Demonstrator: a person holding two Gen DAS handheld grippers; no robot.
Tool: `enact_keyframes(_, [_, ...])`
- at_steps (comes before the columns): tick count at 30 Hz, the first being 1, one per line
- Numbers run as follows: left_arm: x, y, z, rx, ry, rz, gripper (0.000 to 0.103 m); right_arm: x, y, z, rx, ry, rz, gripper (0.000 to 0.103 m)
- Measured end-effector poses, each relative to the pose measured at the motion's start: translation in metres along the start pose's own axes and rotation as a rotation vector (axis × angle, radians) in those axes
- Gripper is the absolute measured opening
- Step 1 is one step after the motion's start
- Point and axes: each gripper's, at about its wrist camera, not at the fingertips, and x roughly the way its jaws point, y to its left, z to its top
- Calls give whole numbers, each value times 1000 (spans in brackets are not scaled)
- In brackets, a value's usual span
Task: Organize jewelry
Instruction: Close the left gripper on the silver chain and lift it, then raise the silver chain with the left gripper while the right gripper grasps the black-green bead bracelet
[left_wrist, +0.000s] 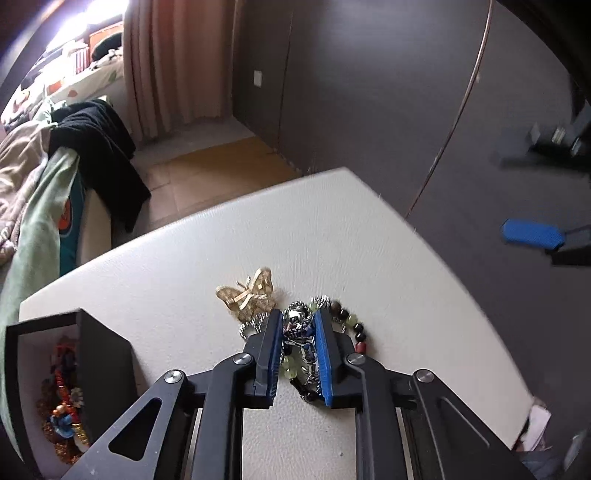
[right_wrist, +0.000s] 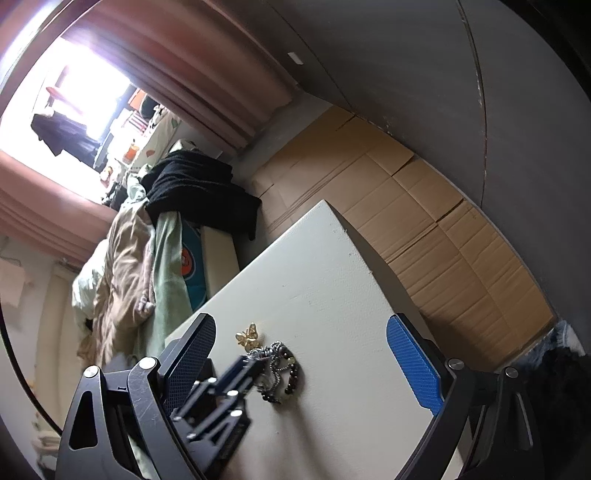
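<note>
Down on the table, then, as things stood:
Table: a white tabletop carried the loose jewelry near its middle.
Left gripper: the left gripper pointed down over the pile, its blue pads drawn close on either side of a silver chain; the chain sat between them and the pads appeared to press it.
Chain's neighbours: a beaded bracelet of green, dark and red beads curled just right of the fingers, tangled with the chain.
Brooch: a gold butterfly brooch lay just left of the pile, touching its edge.
Box: a black jewelry box stood at the table's left, open, with colourful pieces inside.
Right gripper: the right gripper hung above the table with its fingers spread wide and nothing between them.
Seen from the right wrist: the left gripper met the pile from the left.
</note>
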Motion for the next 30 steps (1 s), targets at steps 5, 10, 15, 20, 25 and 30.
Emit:
enact_keyframes(5, [-30,11,9,-66,-68,-59,18,17,11,-7,-40,52,8,94])
enact_keyframes(10, [-51,23,13,-95,-117,-54,18,53,26,-23,-111,162,-1,59])
enact_keyframes(15, [-73,42,19,-160,-176,-62,18,88,36,-38,-160,257,-52,37])
enact_keyframes(20, [-87,56,16,-191,-202,-61,18,105,45,-48,-234,273,-156,29])
enact_keyframes(25, [-104,65,16,-200,-231,-60,18,109,64,-61,-373,239,-288,22])
enact_keyframes(30, [-125,69,22,-201,-280,-60,18,117,86,-75,-556,232,-381,11])
